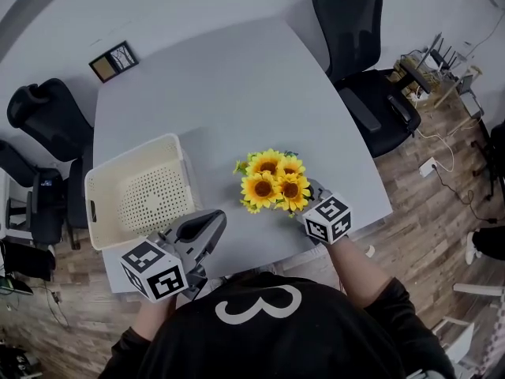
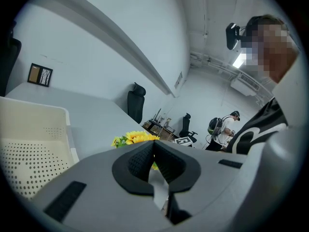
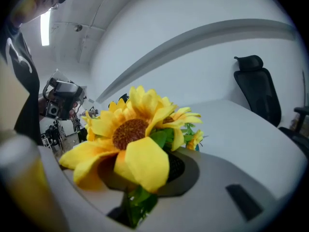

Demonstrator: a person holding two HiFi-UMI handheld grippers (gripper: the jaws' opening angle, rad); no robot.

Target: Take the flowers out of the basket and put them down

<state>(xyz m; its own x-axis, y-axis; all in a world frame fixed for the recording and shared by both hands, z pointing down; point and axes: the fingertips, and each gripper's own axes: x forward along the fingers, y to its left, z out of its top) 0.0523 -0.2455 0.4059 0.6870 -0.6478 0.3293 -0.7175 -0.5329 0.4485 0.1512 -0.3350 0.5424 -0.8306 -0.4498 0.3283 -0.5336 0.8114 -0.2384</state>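
A small framed picture (image 1: 114, 60) lies at the far left corner of the pale desk (image 1: 237, 77). The cream perforated basket (image 1: 150, 192) stands at the near left corner, with nothing inside it.

Just right of the basket, over the near edge, the left gripper (image 1: 211, 221) points across the desk. In the left gripper view its black pads meet at the tips, and nothing is caught between them.

Further right, close to the near edge and well apart from the basket, are the flowers (image 1: 274, 181), a bunch of yellow sunflowers with green leaves, the blooms facing upward. The right gripper (image 1: 312, 200) comes in from the right side of the bunch. In the right gripper view its jaws are closed on the green stems below the blooms. No view shows whether the bunch touches the desk.

A black office chair (image 1: 355, 22) stands beyond the far right corner.
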